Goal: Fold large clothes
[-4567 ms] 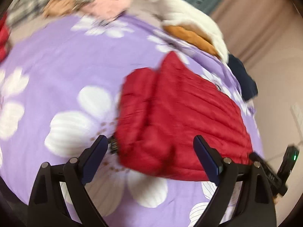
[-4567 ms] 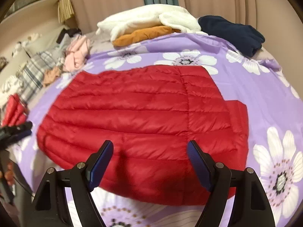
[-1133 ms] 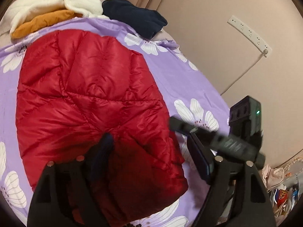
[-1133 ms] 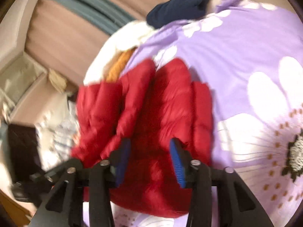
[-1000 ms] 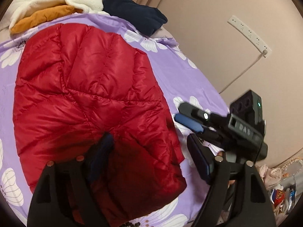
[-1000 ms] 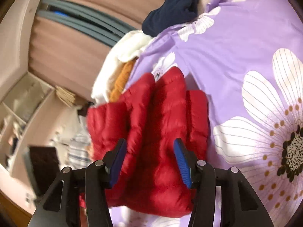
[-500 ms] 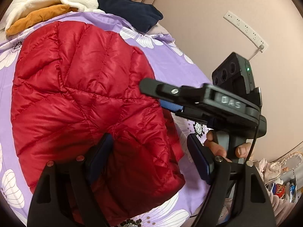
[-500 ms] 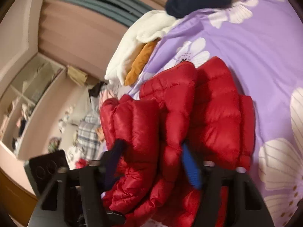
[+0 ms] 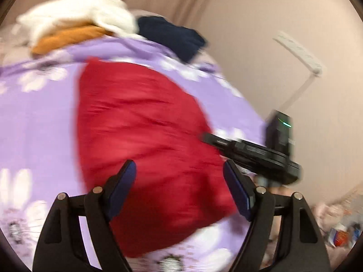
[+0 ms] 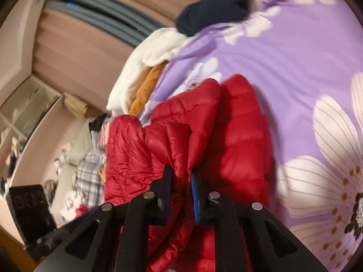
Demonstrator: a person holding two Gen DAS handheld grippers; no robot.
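- Red quilted jacket (image 9: 145, 136) lying on the purple flowered bed (image 9: 38, 117), long axis running from lower centre toward the upper left of the left wrist frame.
- Right gripper (image 10: 181, 176) pinching a raised fold of it at lower centre, fingers (image 10: 194, 192) nearly together.
- Left gripper (image 9: 179, 179) hovering wide apart over the near end, gripping nothing.
- Being nearer the free edge, the left one.

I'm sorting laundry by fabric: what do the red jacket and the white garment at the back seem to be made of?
Red jacket: looks like smooth synthetic shell, probably nylon or polyester, with padded filling; it has a sheen and puffy stitched channels. White garment: seems fleece or plush; matte, fuzzy, thick folds, though blurred.
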